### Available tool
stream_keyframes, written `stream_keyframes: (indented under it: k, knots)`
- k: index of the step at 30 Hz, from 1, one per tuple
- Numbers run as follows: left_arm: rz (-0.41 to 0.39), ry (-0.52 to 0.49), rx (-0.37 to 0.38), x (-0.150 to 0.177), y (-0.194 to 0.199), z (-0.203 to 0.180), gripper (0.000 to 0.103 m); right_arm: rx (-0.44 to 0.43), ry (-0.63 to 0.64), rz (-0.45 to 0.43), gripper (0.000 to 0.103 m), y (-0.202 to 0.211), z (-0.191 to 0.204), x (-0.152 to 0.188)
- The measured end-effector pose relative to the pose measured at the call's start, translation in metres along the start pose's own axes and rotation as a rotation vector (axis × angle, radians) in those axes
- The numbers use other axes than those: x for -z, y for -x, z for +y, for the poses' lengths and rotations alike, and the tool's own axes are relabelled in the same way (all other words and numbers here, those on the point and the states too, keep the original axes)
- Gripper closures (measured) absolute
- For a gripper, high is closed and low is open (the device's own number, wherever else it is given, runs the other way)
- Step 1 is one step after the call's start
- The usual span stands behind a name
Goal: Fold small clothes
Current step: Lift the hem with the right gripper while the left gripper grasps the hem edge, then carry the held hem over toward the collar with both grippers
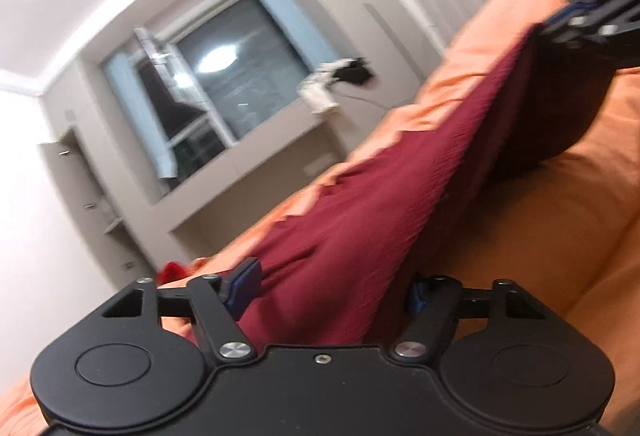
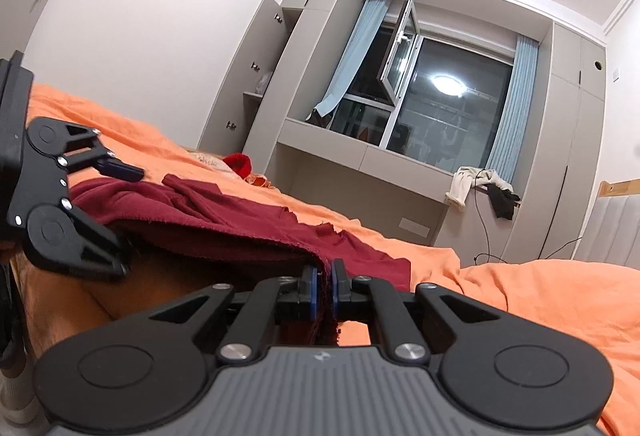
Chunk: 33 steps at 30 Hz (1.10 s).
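The right gripper was clamped on the edge of the maroon cloth, which lay on the orange bed. The left gripper stood partly spread, cloth between its unpressed pads.

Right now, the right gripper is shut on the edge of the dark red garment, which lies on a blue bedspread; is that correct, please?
Not quite: the bedspread is orange, not blue, as the right wrist view shows. The right gripper is indeed shut on the edge of the dark red garment.
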<state>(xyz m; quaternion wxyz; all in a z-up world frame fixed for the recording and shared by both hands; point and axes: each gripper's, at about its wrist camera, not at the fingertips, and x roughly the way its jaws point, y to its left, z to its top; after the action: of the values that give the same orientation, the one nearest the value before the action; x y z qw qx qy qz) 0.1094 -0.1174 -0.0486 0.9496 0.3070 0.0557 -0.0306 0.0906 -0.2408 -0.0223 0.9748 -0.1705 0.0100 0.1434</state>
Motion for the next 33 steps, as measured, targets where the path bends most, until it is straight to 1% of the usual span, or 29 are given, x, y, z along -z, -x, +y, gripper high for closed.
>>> stream_keyframes:
  k: [1, 3, 6, 9, 12, 14, 15, 20, 23, 25, 30, 33]
  knots:
    - [0.003, 0.007, -0.027, 0.001, 0.001, 0.005, 0.037, 0.003, -0.002, -0.005, 0.096, 0.001, 0.000, -0.001]
    - [0.005, 0.021, -0.086, 0.005, 0.004, 0.016, 0.041, 0.009, -0.006, -0.012, 0.096, 0.002, 0.000, -0.003]
    - [0.015, 0.043, -0.167, 0.011, 0.011, 0.032, 0.042, 0.015, -0.009, -0.018, 0.096, 0.004, 0.000, -0.005]
    - [0.034, 0.066, -0.201, 0.016, 0.020, 0.045, 0.042, 0.022, -0.005, -0.021, 0.096, 0.004, 0.002, -0.006]
    - [0.057, 0.074, -0.211, 0.021, 0.027, 0.053, 0.042, 0.034, -0.005, -0.022, 0.096, 0.003, 0.003, -0.006]
    - [0.071, 0.071, -0.231, 0.026, 0.032, 0.059, 0.047, 0.046, -0.013, -0.018, 0.096, 0.003, 0.005, -0.004]
    - [0.080, 0.075, -0.236, 0.028, 0.034, 0.062, 0.052, 0.047, -0.019, -0.016, 0.096, 0.003, 0.005, -0.005]
    - [0.099, 0.108, -0.236, 0.034, 0.046, 0.074, 0.060, 0.052, -0.016, -0.014, 0.096, 0.004, 0.008, -0.006]
    - [0.098, 0.110, -0.226, 0.036, 0.049, 0.080, 0.071, 0.061, -0.014, -0.004, 0.096, 0.005, 0.009, -0.005]
    - [0.102, 0.108, -0.222, 0.039, 0.050, 0.084, 0.081, 0.071, -0.003, 0.006, 0.096, 0.006, 0.012, -0.005]
    - [0.104, 0.133, -0.224, 0.039, 0.055, 0.091, 0.097, 0.079, 0.049, 0.015, 0.096, 0.011, 0.023, -0.003]
    - [0.078, 0.169, -0.237, 0.037, 0.060, 0.096, 0.098, 0.092, 0.103, -0.008, 0.097, 0.015, 0.029, -0.004]
